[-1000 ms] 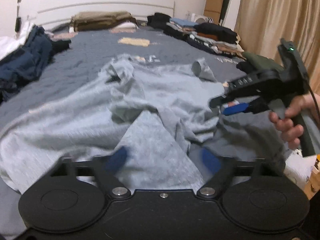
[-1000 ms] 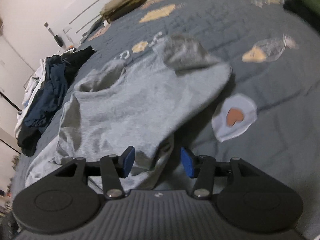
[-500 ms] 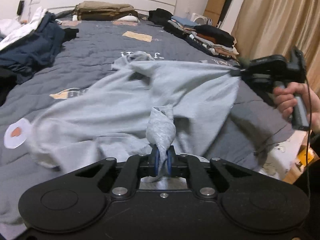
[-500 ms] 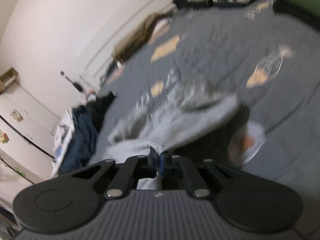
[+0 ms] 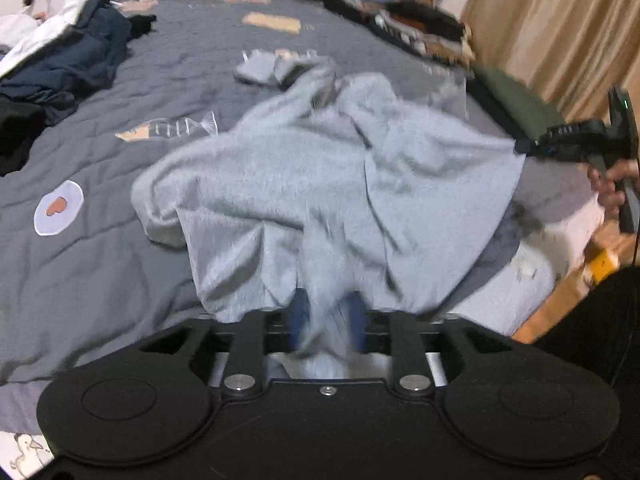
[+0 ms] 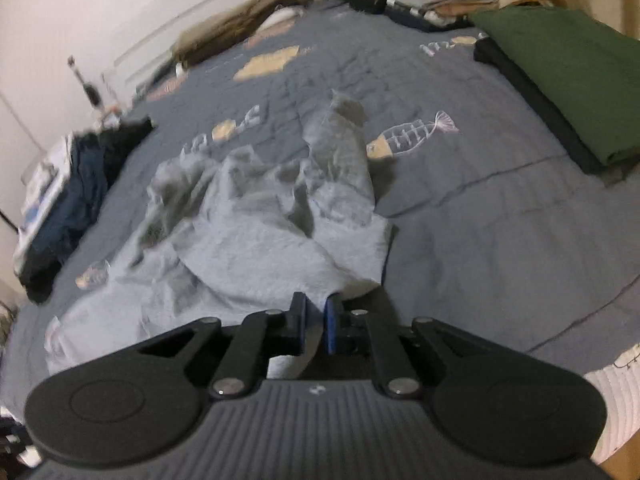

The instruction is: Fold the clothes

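1. Left gripper (image 5: 326, 320): black housing, two round discs, silver screws, blue finger pads (image 5: 299, 316).
2. Right gripper (image 6: 316, 326): black, ribbed grey near surface, blue pad (image 6: 330, 326); green light on its far-right handle.
3. Hand (image 5: 610, 186): bare, black cable alongside.

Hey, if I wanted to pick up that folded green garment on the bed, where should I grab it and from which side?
Grip the folded green garment at its near rounded fold, coming from the open quilt side; it lies flat atop a dark garment, so slide one finger beneath.
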Tool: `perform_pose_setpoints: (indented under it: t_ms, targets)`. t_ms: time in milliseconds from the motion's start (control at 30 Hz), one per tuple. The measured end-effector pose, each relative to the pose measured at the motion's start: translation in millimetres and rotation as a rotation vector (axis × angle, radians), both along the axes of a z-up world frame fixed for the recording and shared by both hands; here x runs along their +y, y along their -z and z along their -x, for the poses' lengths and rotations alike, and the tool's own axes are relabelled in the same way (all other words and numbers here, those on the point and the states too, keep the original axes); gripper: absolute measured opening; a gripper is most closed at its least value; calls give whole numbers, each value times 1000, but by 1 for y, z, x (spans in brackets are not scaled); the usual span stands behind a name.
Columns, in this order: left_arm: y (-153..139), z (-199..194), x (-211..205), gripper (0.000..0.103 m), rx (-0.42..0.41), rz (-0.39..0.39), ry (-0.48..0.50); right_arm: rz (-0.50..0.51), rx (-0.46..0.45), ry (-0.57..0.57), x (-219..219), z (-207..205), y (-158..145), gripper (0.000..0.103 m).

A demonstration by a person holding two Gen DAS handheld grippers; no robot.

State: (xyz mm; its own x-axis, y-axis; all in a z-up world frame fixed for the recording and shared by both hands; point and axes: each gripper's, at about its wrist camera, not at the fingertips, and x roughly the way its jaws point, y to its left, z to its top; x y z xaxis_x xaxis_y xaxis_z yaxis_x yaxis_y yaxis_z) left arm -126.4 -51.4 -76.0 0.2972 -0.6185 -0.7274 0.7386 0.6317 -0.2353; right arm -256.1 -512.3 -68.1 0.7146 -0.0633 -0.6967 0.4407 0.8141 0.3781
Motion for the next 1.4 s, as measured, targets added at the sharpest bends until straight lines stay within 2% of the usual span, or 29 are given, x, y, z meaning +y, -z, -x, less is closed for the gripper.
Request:
perform_pose_setpoints:
  t_ms: [33,67,100,167,300,533,633,733,767,833,867,900,933,1000,1100,1267,1333,1400]
  targets:
    - [-4,-1,4,47,-9,35,-14,2,-44,2,3,3,-6,14]
    - [-9,-1,7,56,-18,54,-23,3,-87,-1,7,3,-11,24]
    - [-14,-2,9,58,-28,70,-35,3,-118,-6,12,2,-13,41]
    - [-22,-6,10,60,-46,115,-55,5,-117,-28,26,-14,-8,53]
    - [-24,-13,-2,69,-59,176,-103,8,-116,-71,53,-46,2,57]
    - [0,-26,-28,73,-36,247,-153,20,-111,-150,102,-101,21,58]
    - [13,-28,-34,73,-33,263,-160,103,-51,-186,121,-121,40,58]
    - [20,-30,-33,73,-39,242,-193,187,13,-181,129,-137,61,58]
    - [21,-31,-32,73,-44,236,-202,209,27,-174,130,-140,68,58]
    - [23,-32,-29,73,-57,227,-225,198,40,-167,126,-144,81,45]
    - [24,-33,-28,73,-55,221,-234,171,39,-162,122,-143,85,20]
    - [25,-35,-27,73,-53,215,-243,125,32,-143,117,-140,83,9]
    - [24,-37,-24,73,-50,217,-250,80,24,-125,111,-136,81,5]
    - [21,-39,-19,73,-54,236,-267,-6,2,-87,99,-127,75,2]
    - [15,-41,-12,73,-53,272,-292,-84,-103,-25,85,-93,42,2]
    - [3,-41,-12,73,-53,320,-293,-115,-293,65,62,0,-28,2]
    - [0,-39,-14,73,-44,333,-280,-106,-336,102,59,42,-45,2]
    - [-1,-37,-20,73,-39,333,-256,-85,-336,136,57,80,-52,2]
